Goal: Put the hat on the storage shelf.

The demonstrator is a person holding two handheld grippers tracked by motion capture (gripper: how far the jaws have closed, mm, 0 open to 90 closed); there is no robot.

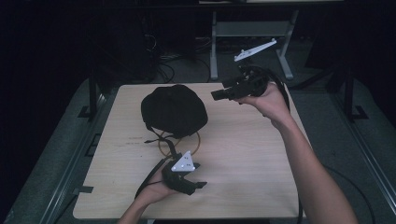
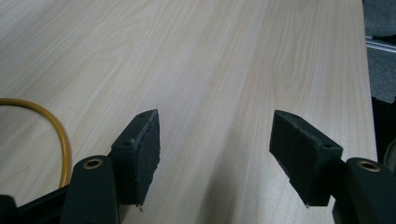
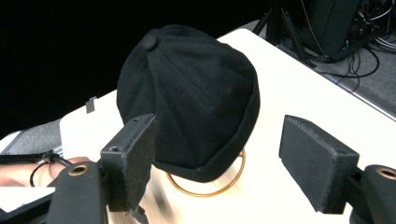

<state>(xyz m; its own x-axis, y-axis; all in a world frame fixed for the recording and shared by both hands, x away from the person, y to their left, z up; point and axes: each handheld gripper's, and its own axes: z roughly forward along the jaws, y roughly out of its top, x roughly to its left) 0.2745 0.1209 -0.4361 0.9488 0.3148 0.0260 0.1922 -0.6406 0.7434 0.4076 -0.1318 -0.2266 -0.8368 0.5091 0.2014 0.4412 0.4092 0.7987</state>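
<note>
Black cap (image 3: 196, 102) over gold ring (image 3: 219, 184)

The black cap (image 3: 191, 93) covers most of the yellow ring (image 3: 219, 184) beneath it. In the left gripper view the ring (image 2: 56, 135) runs off the frame's left edge and behind the tongs.

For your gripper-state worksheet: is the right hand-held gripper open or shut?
Open. In its own view, the right hand-held gripper has its jaws wide apart, the black cap showing between them, nothing held.
</note>
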